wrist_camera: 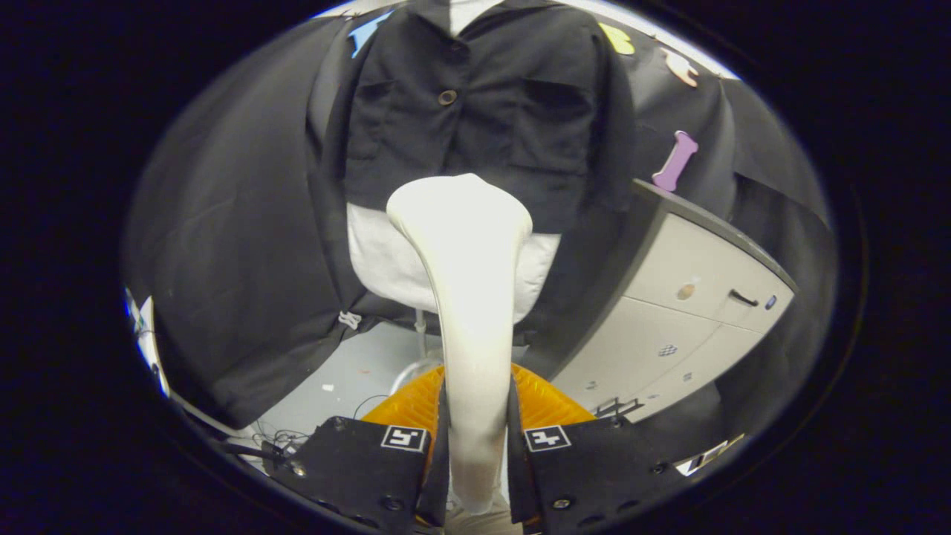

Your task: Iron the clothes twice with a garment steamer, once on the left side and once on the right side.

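Observation:
My gripper (475, 423) is shut on the handle of a cream-white garment steamer (464, 253), both fingers pressing its narrow neck. The steamer's broad head rises beyond the fingers and points at a black button-up jacket (475, 111) with two chest pockets. The jacket hangs on a white mannequin torso (386, 260), straight ahead. The steamer head covers the jacket's lower hem at the middle; whether it touches the cloth I cannot tell.
A grey-topped cabinet with pale drawers (691, 305) stands to the right of the mannequin. An orange ribbed object (553, 405) lies just beyond the fingers, low down. Black cloth walls (238, 245) hang left and right. Loose cables (282, 435) lie on the pale floor at left.

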A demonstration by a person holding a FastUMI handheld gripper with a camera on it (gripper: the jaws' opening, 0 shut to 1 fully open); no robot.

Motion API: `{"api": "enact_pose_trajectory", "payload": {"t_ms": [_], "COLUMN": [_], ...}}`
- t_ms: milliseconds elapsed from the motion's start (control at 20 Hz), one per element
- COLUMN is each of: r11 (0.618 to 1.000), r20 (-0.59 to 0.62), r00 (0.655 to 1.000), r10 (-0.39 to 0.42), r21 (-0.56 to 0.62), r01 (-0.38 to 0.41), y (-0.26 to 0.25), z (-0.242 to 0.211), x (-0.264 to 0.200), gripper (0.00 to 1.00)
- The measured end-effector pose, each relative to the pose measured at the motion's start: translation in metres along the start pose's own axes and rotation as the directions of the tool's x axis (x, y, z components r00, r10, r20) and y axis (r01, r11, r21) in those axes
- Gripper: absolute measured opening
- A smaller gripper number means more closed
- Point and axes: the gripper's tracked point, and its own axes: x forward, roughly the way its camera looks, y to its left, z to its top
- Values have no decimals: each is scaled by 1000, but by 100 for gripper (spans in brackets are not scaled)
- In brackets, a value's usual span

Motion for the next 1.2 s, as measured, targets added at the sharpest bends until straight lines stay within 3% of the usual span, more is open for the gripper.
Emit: {"api": "enact_pose_trajectory", "payload": {"t_ms": [300,600,850,1200], "r11": [981,936,940,959], "r20": [58,87,165,248], "r00": [987,964,951,950], "r10": [-149,-252,-261,-192], "r21": [133,273,269,253], "r01": [141,221,211,128], "y": [-99,-195,-265,-333], "z": [2,3,8,-10], "x": [-62,-109,-149,-208], "gripper": [34,34,34,35]}}
